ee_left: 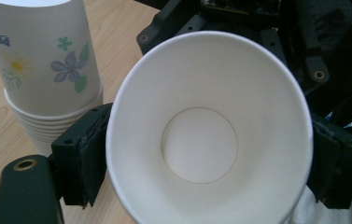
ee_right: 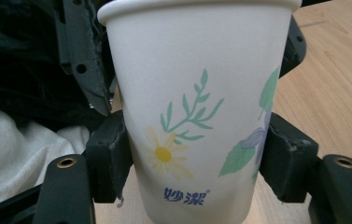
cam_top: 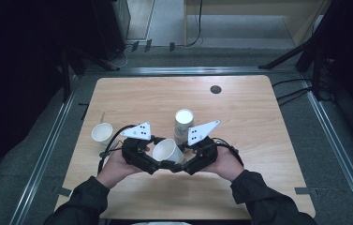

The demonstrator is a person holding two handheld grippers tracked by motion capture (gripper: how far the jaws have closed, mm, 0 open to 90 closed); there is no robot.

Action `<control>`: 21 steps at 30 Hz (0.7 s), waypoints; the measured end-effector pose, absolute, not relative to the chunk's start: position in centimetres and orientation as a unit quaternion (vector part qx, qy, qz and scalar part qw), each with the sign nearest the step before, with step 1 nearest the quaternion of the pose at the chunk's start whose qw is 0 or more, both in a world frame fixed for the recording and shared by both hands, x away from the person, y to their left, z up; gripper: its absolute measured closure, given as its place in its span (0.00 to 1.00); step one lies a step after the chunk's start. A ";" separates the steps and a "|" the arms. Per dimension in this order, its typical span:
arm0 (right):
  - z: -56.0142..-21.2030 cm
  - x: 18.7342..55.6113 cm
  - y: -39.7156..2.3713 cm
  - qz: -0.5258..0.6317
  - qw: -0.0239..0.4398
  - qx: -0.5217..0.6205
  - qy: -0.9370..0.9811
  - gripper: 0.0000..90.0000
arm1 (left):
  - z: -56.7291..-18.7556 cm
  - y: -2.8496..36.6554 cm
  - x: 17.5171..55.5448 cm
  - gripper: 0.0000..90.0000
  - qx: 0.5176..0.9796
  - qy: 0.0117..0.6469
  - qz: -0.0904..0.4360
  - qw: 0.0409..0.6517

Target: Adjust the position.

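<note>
Left gripper (cam_top: 161, 165): held in the person's left hand (cam_top: 118, 164) at the near middle of the table; its two black jaws sit against opposite sides of a paper cup (cam_top: 168, 151). In the left gripper view the pads (ee_left: 86, 154) press the cup (ee_left: 209, 135) near its rim, and the camera looks straight down into its white inside to the round bottom. Grasping the cup.

Right gripper (cam_top: 187, 165): held in the right hand (cam_top: 225, 163), facing the left gripper so that the two meet around the same cup. In the right gripper view its pads (ee_right: 110, 156) clasp the cup's flower-printed wall (ee_right: 197, 107) low down, on both sides. Grasping the cup.

Paper cup: white, printed with a yellow daisy, green sprigs and blue lettering; lifted off the tabletop, tilted with its mouth toward the left gripper, between both hands.

Stack of paper cups (cam_top: 183, 123): same flower print, standing upright on the table just beyond the held cup; several nested rims show at its foot in the left gripper view (ee_left: 47, 70).

Single paper cup (cam_top: 102, 133): upright, mouth up, left of the left gripper.

Wooden table (cam_top: 258, 122): light grain, with a dark round cable port (cam_top: 216, 89) near its far edge.
</note>
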State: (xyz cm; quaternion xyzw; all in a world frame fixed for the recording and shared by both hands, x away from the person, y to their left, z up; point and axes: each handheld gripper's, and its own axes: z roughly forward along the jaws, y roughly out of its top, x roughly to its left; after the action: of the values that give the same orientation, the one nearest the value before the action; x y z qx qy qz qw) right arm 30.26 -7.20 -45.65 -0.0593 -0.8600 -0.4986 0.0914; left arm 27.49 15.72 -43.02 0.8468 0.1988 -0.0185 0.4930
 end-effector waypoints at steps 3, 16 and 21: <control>-45.7 30.2 -7.1 -0.496 0.094 -0.058 -0.861 0.37 | -43.1 15.8 27.5 0.18 0.847 0.195 -0.025 0.494; -45.7 30.2 -7.1 -0.501 0.096 -0.062 -0.858 0.38 | -42.8 15.9 27.3 0.29 0.849 0.193 -0.009 0.493; -45.7 30.1 -6.9 -0.493 0.095 -0.060 -0.863 0.28 | -42.7 16.0 27.2 0.30 0.850 0.190 -0.003 0.492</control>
State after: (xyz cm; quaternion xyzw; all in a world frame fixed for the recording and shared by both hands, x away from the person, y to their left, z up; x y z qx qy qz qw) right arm 30.08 -6.86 -45.69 -0.0600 -0.8628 -0.4930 0.0947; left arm 27.20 15.96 -42.69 0.8496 0.1895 -0.0027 0.4922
